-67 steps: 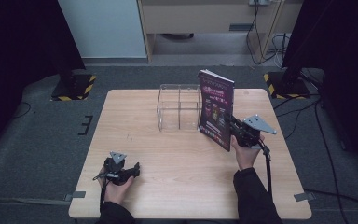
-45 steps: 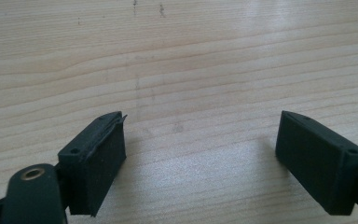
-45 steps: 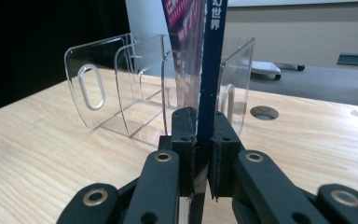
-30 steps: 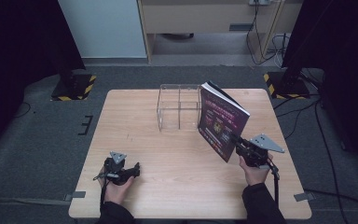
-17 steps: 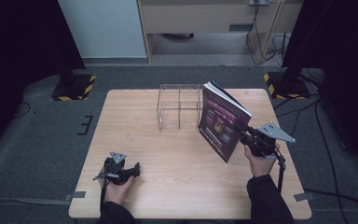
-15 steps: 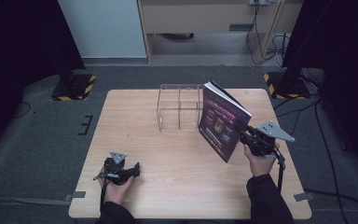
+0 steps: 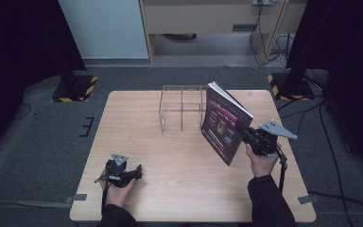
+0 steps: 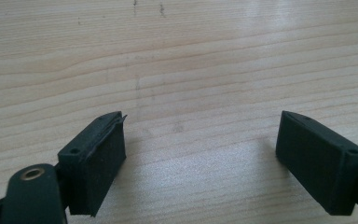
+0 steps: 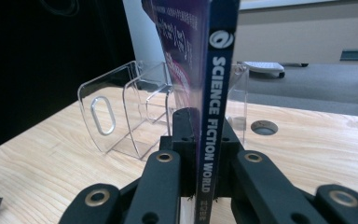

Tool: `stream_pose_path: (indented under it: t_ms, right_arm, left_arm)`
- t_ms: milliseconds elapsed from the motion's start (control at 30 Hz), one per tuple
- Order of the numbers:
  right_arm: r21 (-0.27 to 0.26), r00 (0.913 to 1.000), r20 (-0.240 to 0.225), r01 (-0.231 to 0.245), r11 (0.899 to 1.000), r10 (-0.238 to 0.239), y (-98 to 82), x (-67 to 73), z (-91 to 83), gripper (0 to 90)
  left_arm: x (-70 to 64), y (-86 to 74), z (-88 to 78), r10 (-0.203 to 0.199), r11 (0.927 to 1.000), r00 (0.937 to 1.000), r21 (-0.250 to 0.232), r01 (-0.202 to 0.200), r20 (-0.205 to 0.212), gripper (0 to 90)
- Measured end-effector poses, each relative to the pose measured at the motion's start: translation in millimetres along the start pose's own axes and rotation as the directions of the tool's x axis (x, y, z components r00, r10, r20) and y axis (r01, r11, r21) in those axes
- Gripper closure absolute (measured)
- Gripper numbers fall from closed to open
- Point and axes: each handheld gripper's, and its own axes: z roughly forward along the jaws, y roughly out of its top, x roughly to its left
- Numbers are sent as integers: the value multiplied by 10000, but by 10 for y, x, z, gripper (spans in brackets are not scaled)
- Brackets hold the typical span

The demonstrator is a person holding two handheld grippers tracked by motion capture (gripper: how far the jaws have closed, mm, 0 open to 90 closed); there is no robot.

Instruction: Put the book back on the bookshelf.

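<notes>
Clamped on the spine of the book (image 9: 219, 107), my right gripper (image 7: 248, 135) has just squeezed its jaws tighter, and both pads press the spine from either side. From above, the book (image 7: 223, 124) hangs off the table (image 7: 137, 123), tilted, its purple cover facing my left side and its top edge leaning toward the far end. It sits just right of the clear rack (image 7: 182, 108), apart from it. Along my right jaws, the spine reads upright with white lettering, and the rack (image 9: 121, 112) stands behind it on the wood, its dividers and an oval cut-out in plain sight.

Over on the other side, my left gripper (image 7: 131, 173) rests low at the near edge of the table, well apart from the book. Its jaws stand wide apart with bare wood (image 8: 191, 70) between the pads (image 8: 98, 163) and nothing in them.
</notes>
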Motion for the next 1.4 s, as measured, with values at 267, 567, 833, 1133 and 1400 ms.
stream_pose_path:
  t_ms: [267, 567, 833, 1133, 1400]
  right_arm:
    - [-431, 9998, -172, 63, 9991, -71, 112, 66, -7, 840]
    - [-667, 10000, -25, 47, 9978, -48, 226, 54, -29, 841]
    - [-912, 9999, 125, 4, 9958, 7, 341, 49, 25, 841]
    - [-1597, 9988, 462, -74, 9871, 150, 507, 25, 200, 841]
    - [-1871, 9969, 656, -309, 9819, 439, 467, -25, 546, 841]
  left_arm:
    - [0, 0, 0, 3, 10000, 10000, 4, -3, 1, 148]
    - [1, 0, -1, 5, 10000, 10000, 8, -5, 0, 148]
    - [0, 1, 0, 3, 10000, 10000, 6, -3, 3, 148]
    - [0, 1, 1, -5, 10000, 10000, -1, 5, 10, 148]
    - [1, 1, 1, 6, 10000, 10000, 0, -6, 5, 148]
